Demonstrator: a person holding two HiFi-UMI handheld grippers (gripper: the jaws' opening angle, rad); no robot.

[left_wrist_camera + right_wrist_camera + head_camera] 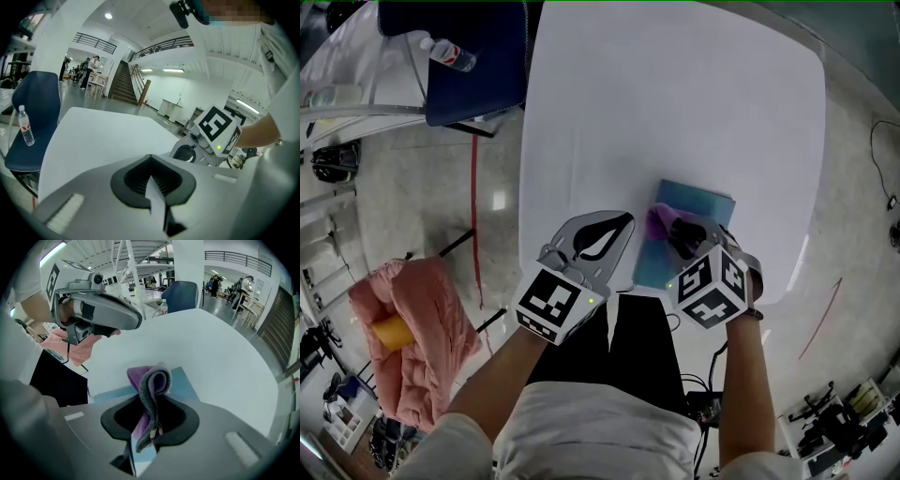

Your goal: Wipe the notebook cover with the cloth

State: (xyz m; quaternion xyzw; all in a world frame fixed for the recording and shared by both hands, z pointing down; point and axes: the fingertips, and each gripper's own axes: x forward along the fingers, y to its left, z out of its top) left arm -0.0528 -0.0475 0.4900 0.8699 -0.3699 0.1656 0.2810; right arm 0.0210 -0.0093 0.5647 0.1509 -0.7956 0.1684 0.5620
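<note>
A light blue notebook (698,208) lies on the white table (675,103) near its front edge, also seen under the jaws in the right gripper view (187,383). My right gripper (673,231) is shut on a purple and grey cloth (149,394), whose folded end (661,221) rests over the notebook's near left part. My left gripper (602,240) hovers just left of the notebook over bare table, jaws shut with nothing between them (154,187).
A blue chair (459,56) with a water bottle (448,54) stands at the table's far left. A pink garment (417,328) lies on the floor to the left. The table's front edge (581,281) runs right under both grippers.
</note>
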